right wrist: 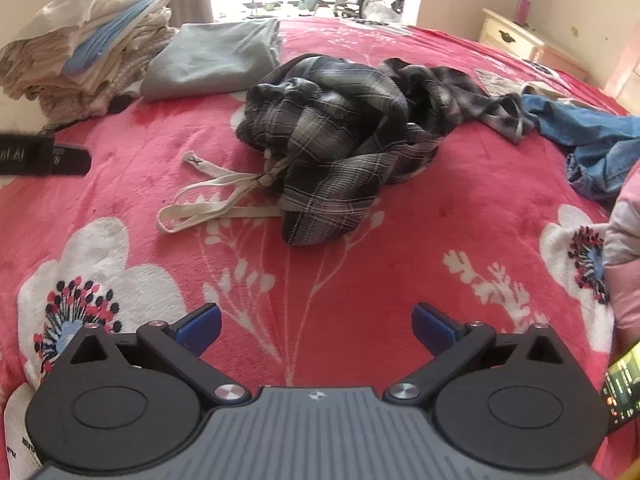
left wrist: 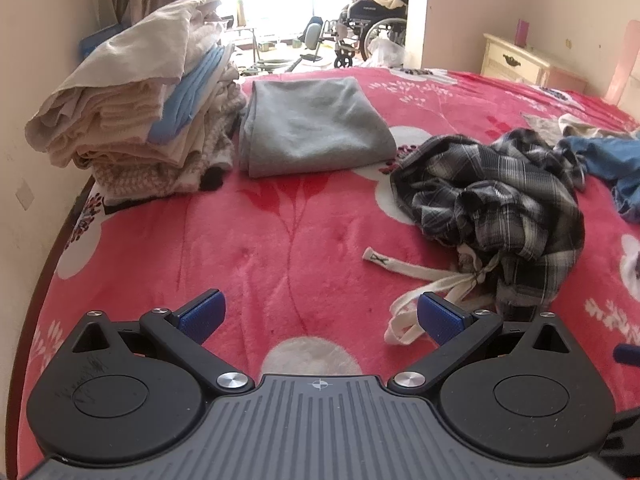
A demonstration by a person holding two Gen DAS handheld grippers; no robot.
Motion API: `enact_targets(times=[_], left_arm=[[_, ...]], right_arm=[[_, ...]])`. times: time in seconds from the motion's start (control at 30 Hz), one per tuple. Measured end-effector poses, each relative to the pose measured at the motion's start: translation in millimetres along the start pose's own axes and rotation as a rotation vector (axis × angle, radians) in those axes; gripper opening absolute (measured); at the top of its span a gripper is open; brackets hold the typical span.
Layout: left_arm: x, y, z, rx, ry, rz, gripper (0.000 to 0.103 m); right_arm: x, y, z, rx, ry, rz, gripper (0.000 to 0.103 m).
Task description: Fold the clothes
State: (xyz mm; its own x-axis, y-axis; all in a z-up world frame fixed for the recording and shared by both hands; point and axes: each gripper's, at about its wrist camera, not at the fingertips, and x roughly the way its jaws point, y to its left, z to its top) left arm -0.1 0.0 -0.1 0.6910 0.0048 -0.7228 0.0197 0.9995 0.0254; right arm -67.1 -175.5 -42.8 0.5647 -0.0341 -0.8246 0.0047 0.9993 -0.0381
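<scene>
Pink fleece blanket [left wrist: 280,240] with white flowers covers the bed across both views. At the upper left of the left wrist view stands a stack of folded laundry [left wrist: 132,120], cream and beige with one blue piece, and just beside it to the right lies a folded grey garment [left wrist: 312,128]. At the lower middle of that view the left gripper [left wrist: 320,316] hangs over bare blanket, its blue-padded jaws spread as wide as they go and holding nothing. Right of centre sits a crumpled plaid garment [left wrist: 500,200], unfolded, its white drawstring [left wrist: 420,276] trailing toward the gripper's right pad. Blue denim [left wrist: 600,156] lies at the right edge, also unfolded.

In the right wrist view the plaid garment [right wrist: 340,136] fills the upper middle, while the right gripper [right wrist: 316,324] at the bottom also stands fully open and empty.

Two items appear finished; the plaid piece looks to be next. The coming move likely calls for both grippers to reach forward, pinch its edges apart from the drawstring, and spread it flat before any fold.
</scene>
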Motion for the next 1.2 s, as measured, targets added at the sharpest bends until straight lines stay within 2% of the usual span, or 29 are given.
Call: enact_targets(times=[0.13,0.23,0.43,0.73,1.2], left_arm=[[0.5,1.3,-4.2,-0.014,0.017,-0.008,0.103],[9.0,-4.4,-15.8,0.024,0.066,-0.001,0.103],[12.0,-10.3,-22.5,0.028,0.092,0.039,0.103],[8.4,-2.8,-20.4,-0.020,0.086,0.077,0.103],[10.9,-1.3,-18.2,-0.022,0.086,0.068,0.103]], right_arm=[[-1.3,-9.3,3.2,0.005,-0.011,-0.023,0.103],[0.4,-16.8,4.8,0.020,-0.005,-0.024,0.103],[1.0,-27.3,5.3,0.017,0.002,-0.013,0.103],[-2.1,-30.7,4.4,0.016,-0.002,-0.023,0.103],[-1.1,-31.4,3.8,0.024,-0.005,-0.048,0.103]])
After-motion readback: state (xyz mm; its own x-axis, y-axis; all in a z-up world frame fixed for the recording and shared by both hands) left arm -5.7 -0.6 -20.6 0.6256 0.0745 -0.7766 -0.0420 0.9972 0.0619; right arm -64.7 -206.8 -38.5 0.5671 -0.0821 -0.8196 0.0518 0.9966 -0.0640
